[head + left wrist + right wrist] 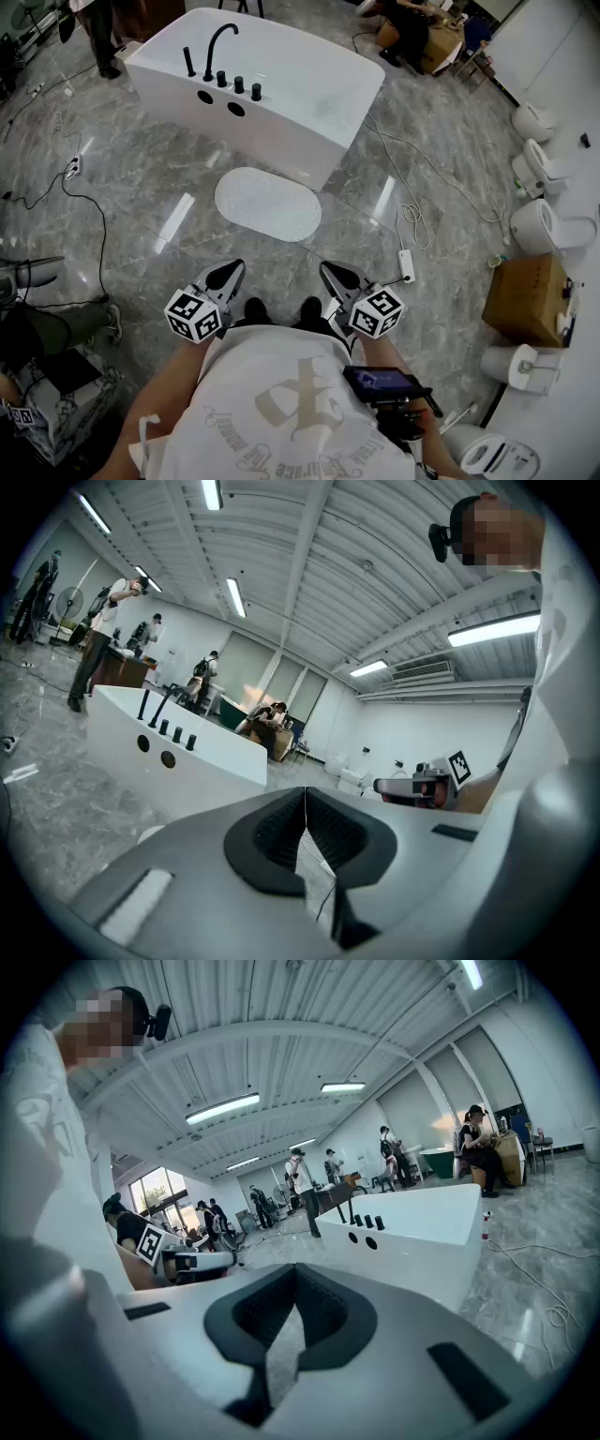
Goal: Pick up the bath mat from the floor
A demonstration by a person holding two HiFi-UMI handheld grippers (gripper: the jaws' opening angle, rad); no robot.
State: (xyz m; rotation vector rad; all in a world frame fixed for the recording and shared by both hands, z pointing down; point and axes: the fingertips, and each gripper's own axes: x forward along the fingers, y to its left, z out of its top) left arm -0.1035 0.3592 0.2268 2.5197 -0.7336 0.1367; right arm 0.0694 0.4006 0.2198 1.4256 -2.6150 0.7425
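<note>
Industrial hall; bathtub (pixel 291 94), toilets (pixel 536 225)

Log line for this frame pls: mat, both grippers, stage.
stage: pre-grasp | bath mat: flat on floor by bathtub, untouched | left gripper: shut, empty | right gripper: shut, empty

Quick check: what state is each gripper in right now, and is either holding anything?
Left gripper: closed, holding nothing.
Right gripper: closed, holding nothing.
Bath mat: untouched by either.

bath mat (pixel 268 203) | white, oval, dotted texture | lying flat | on grey marble floor (pixel 141 187), just beside the bathtub (pixel 272 89)
</note>
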